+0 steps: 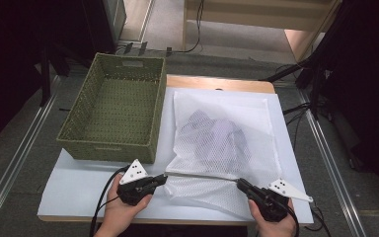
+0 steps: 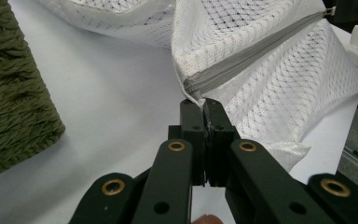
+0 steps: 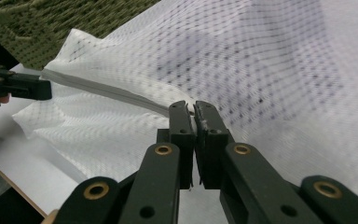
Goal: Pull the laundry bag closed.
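Here, a white board (image 1: 79, 187) tops the wooden table (image 1: 217, 81).

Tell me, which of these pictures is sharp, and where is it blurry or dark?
High view: evenly lit table, soft overall, room edges black. Left gripper view: zipper and mesh bag crisp near the left claw; basket softer. Right gripper view: mesh blurs with distance beyond the right claw.
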### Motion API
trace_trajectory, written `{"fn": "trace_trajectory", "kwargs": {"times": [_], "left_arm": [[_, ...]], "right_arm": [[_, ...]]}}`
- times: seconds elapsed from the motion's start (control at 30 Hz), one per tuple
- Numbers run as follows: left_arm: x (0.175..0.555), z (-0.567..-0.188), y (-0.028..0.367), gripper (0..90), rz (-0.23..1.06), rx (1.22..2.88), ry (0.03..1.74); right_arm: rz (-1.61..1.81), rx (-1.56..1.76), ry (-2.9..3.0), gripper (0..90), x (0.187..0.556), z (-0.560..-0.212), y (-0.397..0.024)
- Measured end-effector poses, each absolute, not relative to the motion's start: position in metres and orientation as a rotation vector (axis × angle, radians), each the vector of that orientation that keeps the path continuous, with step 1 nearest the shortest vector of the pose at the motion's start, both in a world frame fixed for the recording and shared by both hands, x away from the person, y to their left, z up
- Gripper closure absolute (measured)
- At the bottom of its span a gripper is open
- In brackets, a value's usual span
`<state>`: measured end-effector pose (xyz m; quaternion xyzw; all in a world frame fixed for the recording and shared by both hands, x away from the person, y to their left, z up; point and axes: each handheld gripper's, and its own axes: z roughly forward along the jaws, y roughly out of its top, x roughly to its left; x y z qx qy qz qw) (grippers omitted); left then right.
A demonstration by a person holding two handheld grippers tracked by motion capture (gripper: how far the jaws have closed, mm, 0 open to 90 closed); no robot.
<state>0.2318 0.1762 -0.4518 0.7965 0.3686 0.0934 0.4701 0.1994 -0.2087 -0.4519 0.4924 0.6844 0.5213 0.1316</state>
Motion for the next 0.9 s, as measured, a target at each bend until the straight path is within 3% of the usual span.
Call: {"fn": "trace_trajectory", "kwargs": {"times": [0.9], "left_arm": [[0.232,-0.456,0.172,89.3,0.202,1.979,0.894]], "right_arm": [[1.36,1.583,1.781,87.9,0.187,-0.452,-0.3]]}}
